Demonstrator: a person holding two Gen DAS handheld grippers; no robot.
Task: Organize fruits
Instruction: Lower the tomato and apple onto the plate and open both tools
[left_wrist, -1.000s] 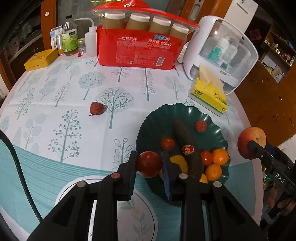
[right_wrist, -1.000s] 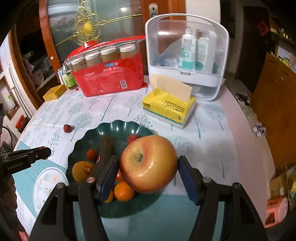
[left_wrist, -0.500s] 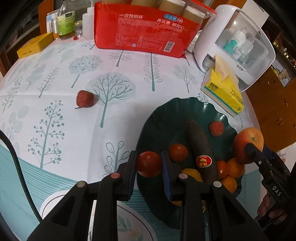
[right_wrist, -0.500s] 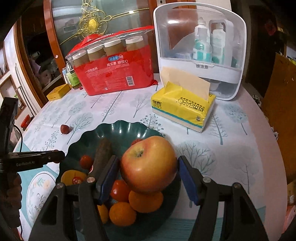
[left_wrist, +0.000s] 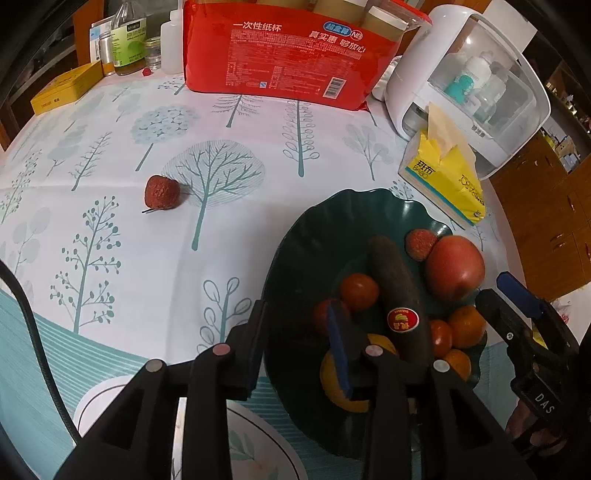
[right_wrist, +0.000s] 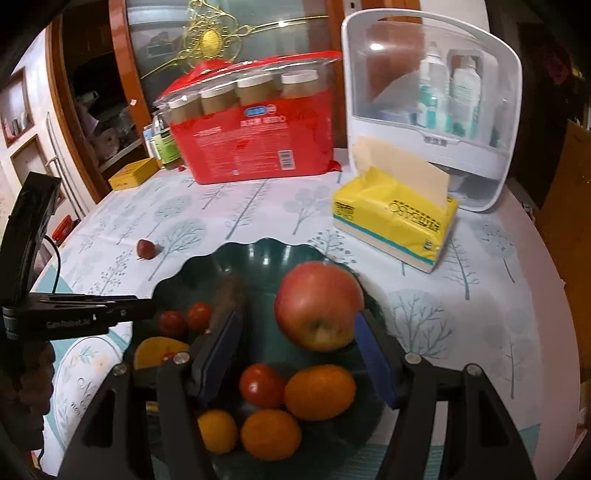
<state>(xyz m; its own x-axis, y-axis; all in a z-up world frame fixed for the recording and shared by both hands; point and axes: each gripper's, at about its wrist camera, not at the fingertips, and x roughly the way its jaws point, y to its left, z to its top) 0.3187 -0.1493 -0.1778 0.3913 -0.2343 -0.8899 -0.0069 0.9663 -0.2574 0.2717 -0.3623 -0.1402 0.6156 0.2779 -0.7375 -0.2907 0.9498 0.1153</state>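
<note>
A dark green plate (left_wrist: 306, 254) (right_wrist: 258, 258) holds a dark cucumber (left_wrist: 399, 295), several tomatoes and oranges, a lychee (left_wrist: 420, 243) and a red apple (left_wrist: 454, 267) (right_wrist: 319, 304). My left gripper (left_wrist: 297, 334) is open over the plate's left rim; a red tomato (left_wrist: 325, 315) lies just past its right finger. My right gripper (right_wrist: 299, 349) is open, and the apple sits free between its jaws in the plate. A second lychee (left_wrist: 161, 192) (right_wrist: 146, 248) lies alone on the tablecloth to the left.
A yellow tissue box (left_wrist: 443, 177) (right_wrist: 395, 218) and a white clear-fronted case (left_wrist: 469, 85) (right_wrist: 432, 110) stand beyond the plate. A red pack of cups (left_wrist: 291, 55) (right_wrist: 255, 136), bottles (left_wrist: 129, 40) and a yellow tin (left_wrist: 66, 86) line the far edge.
Both grippers opened. The left one let its tomato go into the plate; the right one let the apple go onto the plate's far right side.
</note>
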